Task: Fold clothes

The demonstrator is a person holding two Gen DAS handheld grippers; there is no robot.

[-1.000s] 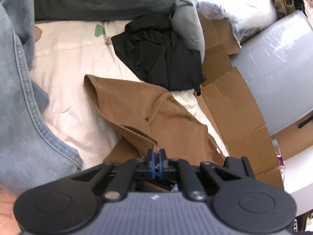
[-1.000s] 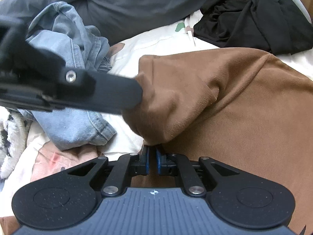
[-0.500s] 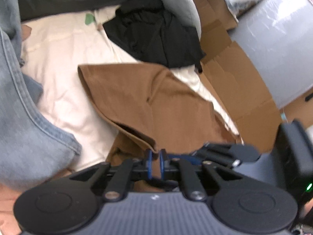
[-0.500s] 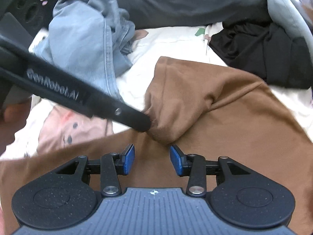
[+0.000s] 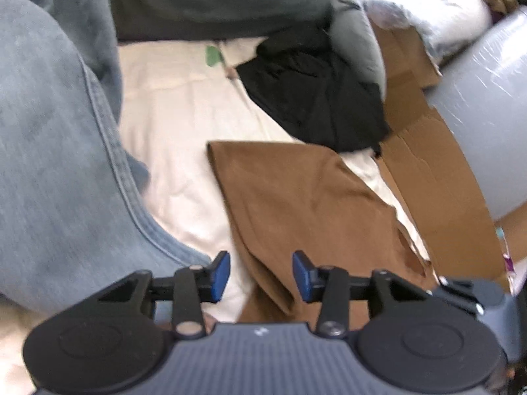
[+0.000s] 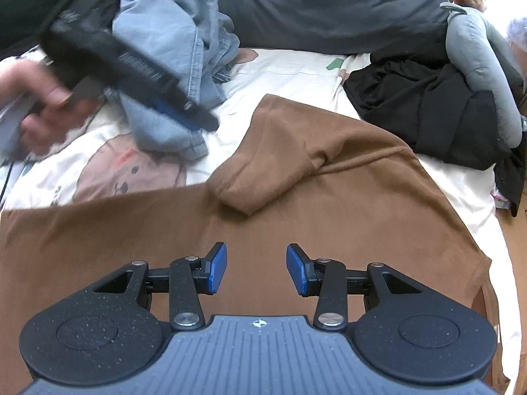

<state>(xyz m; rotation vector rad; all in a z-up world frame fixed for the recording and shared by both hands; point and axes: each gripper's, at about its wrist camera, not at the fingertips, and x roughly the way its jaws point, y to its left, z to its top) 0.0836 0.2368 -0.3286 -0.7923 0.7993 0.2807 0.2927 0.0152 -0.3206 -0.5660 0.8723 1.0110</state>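
A brown garment point(image 6: 346, 204) lies spread on the cream bedsheet point(image 6: 290, 69), with one part folded over onto itself point(image 6: 263, 164). My right gripper point(image 6: 256, 270) hovers above the garment's flat body, open, with nothing between its blue pads. In the left wrist view the same brown garment point(image 5: 296, 197) runs down under my left gripper point(image 5: 261, 276). Its jaws are opening; a fold of brown cloth lies below the gap, and the pads are not pressing on it. In the right wrist view the left gripper point(image 6: 204, 121) is blurred, held by a hand point(image 6: 42, 108), and clear of the cloth.
Light blue denim point(image 5: 49, 164) is heaped at the left. A black garment point(image 6: 428, 105) and a grey plush toy point(image 6: 477, 65) lie at the right, with a dark grey blanket point(image 6: 329, 6) behind. Flattened cardboard point(image 5: 428, 181) and a grey wrapped bundle point(image 5: 487, 115) border the bed's right side.
Both grippers were shut on the brown cloth. The right one opened first and rose. The left one has now let go and drawn back to the left. The folded part lies on the garment.
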